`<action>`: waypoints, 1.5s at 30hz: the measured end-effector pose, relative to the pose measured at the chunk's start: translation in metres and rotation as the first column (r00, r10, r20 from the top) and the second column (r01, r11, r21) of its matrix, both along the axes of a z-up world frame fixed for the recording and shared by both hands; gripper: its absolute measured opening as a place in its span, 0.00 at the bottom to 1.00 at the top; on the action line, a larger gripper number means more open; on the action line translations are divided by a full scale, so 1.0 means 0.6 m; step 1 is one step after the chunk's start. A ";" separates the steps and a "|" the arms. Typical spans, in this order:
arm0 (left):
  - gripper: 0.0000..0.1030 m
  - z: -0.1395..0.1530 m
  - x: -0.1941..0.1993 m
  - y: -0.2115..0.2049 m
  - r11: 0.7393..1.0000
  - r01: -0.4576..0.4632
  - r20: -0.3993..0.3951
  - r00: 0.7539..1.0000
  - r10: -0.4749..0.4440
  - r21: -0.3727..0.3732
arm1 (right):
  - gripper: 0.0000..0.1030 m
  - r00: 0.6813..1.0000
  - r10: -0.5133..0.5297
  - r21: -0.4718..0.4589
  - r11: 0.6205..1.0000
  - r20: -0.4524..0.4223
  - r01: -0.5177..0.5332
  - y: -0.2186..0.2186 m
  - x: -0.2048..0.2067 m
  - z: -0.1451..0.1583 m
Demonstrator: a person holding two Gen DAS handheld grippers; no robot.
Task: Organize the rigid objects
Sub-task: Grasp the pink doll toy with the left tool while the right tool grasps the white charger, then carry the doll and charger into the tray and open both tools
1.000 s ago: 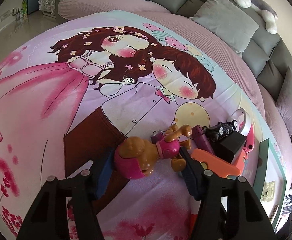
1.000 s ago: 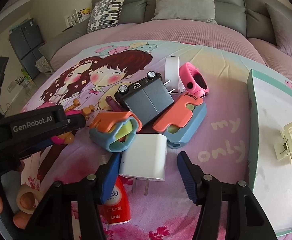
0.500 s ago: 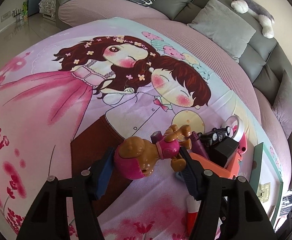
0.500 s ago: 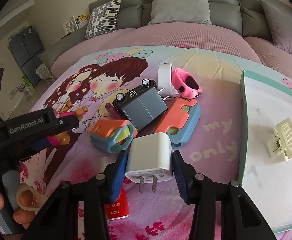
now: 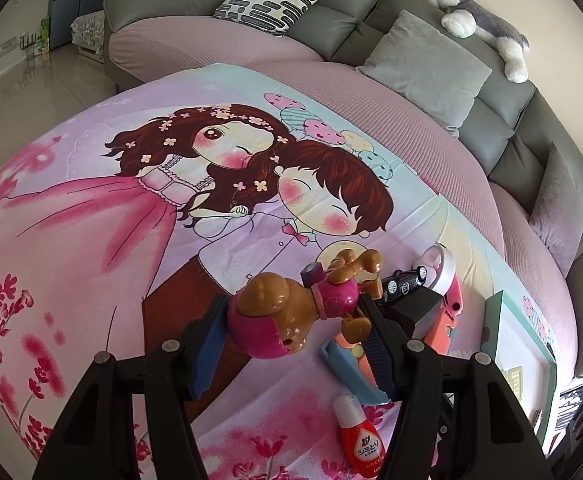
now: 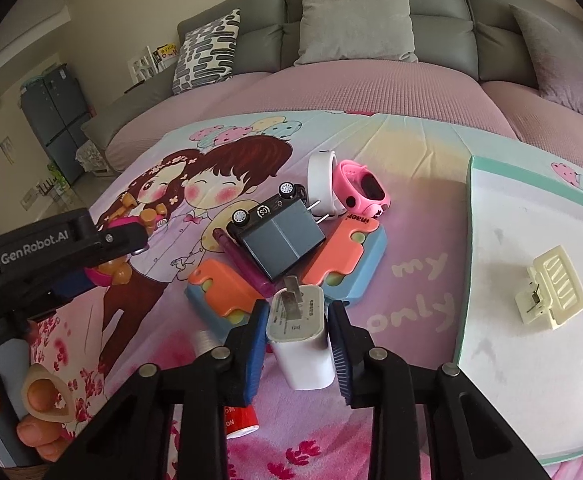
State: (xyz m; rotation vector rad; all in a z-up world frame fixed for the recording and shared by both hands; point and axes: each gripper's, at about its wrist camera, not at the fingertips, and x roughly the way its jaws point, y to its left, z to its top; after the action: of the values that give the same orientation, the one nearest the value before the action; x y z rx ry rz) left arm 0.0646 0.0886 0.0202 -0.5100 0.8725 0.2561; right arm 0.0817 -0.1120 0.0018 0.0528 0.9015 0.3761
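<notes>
The left gripper (image 5: pixel 295 340) is clamped on a brown and pink toy dog figure (image 5: pixel 291 312), its blue pads pressed on the head at one side and the body at the other, with the toy lifted clear of the cartoon-printed bedspread (image 5: pixel 131 220). The right gripper (image 6: pixel 297 344) has its jaws closing on a white plug charger (image 6: pixel 301 332), which sits between the pads with its prongs pointing away from the camera; both pads appear to touch its sides. Just beyond the charger lies the pile of loose things: a dark grey charger block (image 6: pixel 281 246) resting on a black toy car (image 6: pixel 267 206), a purple marker (image 6: pixel 243 260) under its near-left edge, two orange and blue toy pieces (image 6: pixel 345 264) to either side, a pink watch (image 6: pixel 361 190) and a white ring-shaped band (image 6: pixel 321 178) at the far end. A small red bottle (image 5: pixel 365 436) lies on the bedspread near the grippers. At the right stands the only container, a shallow white tray with a mint-green rim (image 6: pixel 469 240); in it lies a single cream hair clip (image 6: pixel 551 290), well apart from the pile, and the rest of the tray floor is bare. A grey sofa (image 6: pixel 371 20) curves round the far side, and part of a hand (image 6: pixel 31 412) shows on the left gripper's handle in the right wrist view.
</notes>
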 end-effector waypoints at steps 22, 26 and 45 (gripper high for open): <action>0.63 0.046 0.010 -0.076 0.992 0.106 0.058 0.992 -0.110 0.070 | 0.31 0.979 -0.154 0.050 0.988 0.131 0.149 -0.091 -0.007 0.068; 0.63 0.052 0.021 -0.119 0.982 0.165 0.053 0.984 -0.170 0.093 | 0.31 0.963 -0.232 0.060 0.972 0.135 0.226 -0.143 -0.002 0.076; 0.63 0.036 0.061 -0.366 0.858 0.489 -0.056 0.872 -0.486 0.156 | 0.31 0.832 -0.548 0.070 0.836 0.080 0.544 -0.359 -0.019 0.081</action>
State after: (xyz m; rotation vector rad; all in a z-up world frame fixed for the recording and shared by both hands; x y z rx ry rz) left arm 0.1010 -0.1311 0.0419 -0.1183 0.9561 -0.1358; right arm 0.0704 -0.3274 0.0507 0.3266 0.7411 -0.1401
